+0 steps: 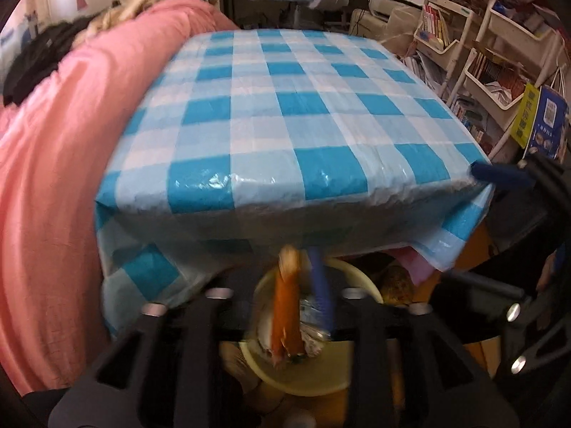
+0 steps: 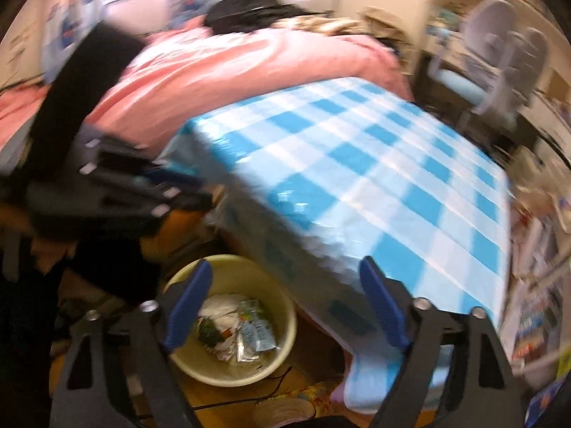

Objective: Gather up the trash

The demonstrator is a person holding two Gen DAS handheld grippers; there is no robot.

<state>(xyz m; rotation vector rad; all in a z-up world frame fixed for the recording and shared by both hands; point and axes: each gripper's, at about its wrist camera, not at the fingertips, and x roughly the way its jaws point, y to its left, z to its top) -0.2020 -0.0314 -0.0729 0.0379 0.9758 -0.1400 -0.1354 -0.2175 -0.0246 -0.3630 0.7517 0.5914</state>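
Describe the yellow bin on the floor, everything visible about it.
The yellow bin is a round, pale, open-topped tub that looks like plastic. It stands upright on the wooden floor, beside and partly under the checked table. Inside lie crumpled white paper and shiny foil wrappers. Nothing grips it.

The right tool [image 2: 285,306] points steeply downward, its two blue-padded fingers [image 2: 187,306] spread wide with nothing between them. The left tool [image 1: 303,296] also tilts down (blurred in its own view), its jaws partly apart, one finger orange [image 1: 285,314], the other blue. In the right wrist view it shows at the left of the frame, dark and smeared.
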